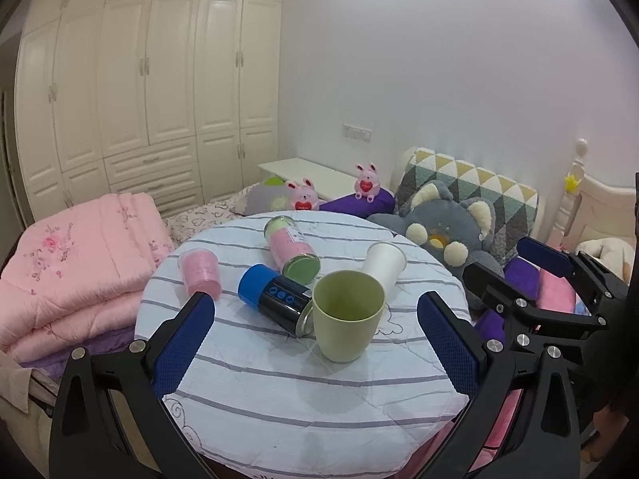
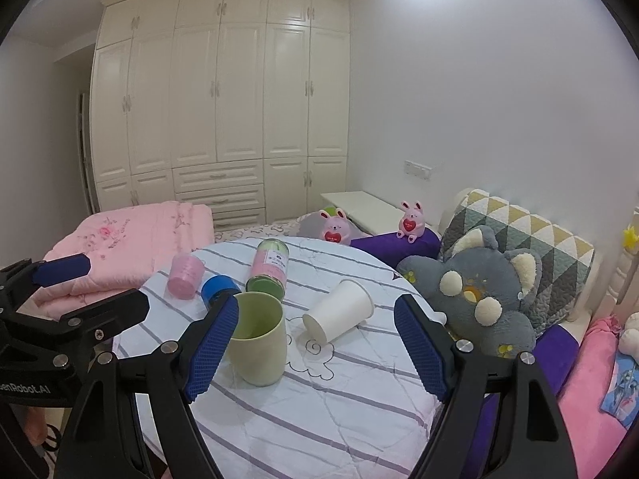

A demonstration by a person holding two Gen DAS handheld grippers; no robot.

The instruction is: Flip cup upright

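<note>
I hold both tools level, low in frame, jaws spread, empty: left tool (image 1: 315,343), right tool (image 2: 315,343); green cup (image 1: 346,315) upright on bench (image 1: 279,399).

Cream wardrobe (image 2: 221,92), white wall (image 2: 479,99), bed headboard (image 1: 595,199)

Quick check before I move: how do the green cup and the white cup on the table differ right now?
The green cup stands upright, mouth up; the white cup lies on its side. In the right wrist view, the white cup's mouth faces away from the camera and its base points toward it. The green cup looks wider and thick-walled; the white cup is slimmer and tapered. Both rest on the striped tablecloth, untouched by either hand-held gripper.
</note>
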